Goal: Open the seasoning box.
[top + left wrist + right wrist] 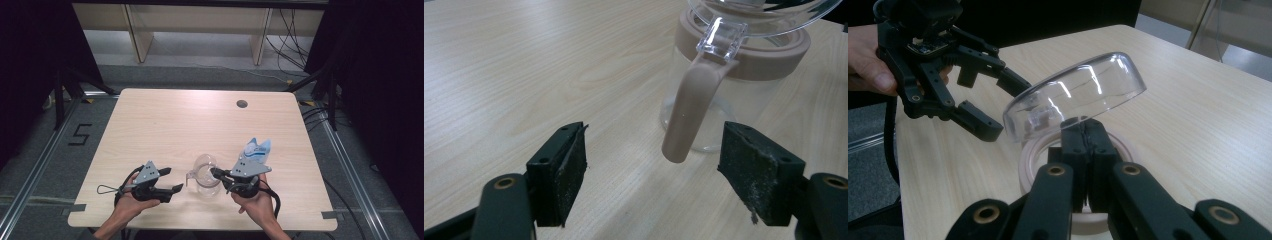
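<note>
A clear jar (206, 181) with a tan collar (1034, 150) and a tan handle (688, 112) stands on the table near its front edge. Its clear domed lid (1083, 90) is tilted up off the collar, and my right gripper (1085, 129) is shut on the lid's near rim. My left gripper (655, 147) is open, its jaws wide apart on either side of the handle's lower end and touching nothing. In the high view the left gripper (173, 180) sits just left of the jar and the right gripper (216, 173) reaches in from the right.
A blue and white pouch (258, 149) lies on the light wood table (165, 120) just behind the right gripper. A round cable hole (242, 104) sits near the far edge. The table's front edge runs close under both hands.
</note>
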Demonstrator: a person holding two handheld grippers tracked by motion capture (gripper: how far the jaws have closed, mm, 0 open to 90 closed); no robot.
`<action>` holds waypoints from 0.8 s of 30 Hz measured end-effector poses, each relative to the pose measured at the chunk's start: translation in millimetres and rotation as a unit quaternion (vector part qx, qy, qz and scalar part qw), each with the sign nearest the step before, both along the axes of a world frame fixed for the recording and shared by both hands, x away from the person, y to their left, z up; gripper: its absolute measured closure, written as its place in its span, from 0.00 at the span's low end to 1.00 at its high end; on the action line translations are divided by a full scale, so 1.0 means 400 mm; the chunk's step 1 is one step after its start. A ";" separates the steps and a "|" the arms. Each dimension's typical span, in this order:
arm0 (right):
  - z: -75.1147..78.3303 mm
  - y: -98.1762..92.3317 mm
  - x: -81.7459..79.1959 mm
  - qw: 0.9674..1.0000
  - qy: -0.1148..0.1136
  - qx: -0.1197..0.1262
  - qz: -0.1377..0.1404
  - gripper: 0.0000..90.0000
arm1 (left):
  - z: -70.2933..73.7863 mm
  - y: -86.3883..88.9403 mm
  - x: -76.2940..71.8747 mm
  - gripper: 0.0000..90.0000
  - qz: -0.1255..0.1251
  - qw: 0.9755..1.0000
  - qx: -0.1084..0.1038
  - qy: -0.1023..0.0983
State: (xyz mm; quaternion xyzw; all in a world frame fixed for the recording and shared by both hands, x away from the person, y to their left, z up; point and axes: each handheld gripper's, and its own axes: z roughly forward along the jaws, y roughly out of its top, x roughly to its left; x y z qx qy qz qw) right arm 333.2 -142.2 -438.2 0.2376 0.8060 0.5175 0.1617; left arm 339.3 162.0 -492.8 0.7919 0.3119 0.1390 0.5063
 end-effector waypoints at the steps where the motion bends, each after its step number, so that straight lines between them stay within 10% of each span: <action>1: 0.001 0.000 0.002 1.000 -0.003 -0.002 0.003 1.00 | 0.001 0.003 0.001 0.30 -0.003 1.000 0.008 -0.005; 24: 0.014 0.049 0.001 1.000 -0.006 -0.006 0.021 1.00 | -0.010 0.005 0.003 0.31 0.001 1.000 0.006 0.000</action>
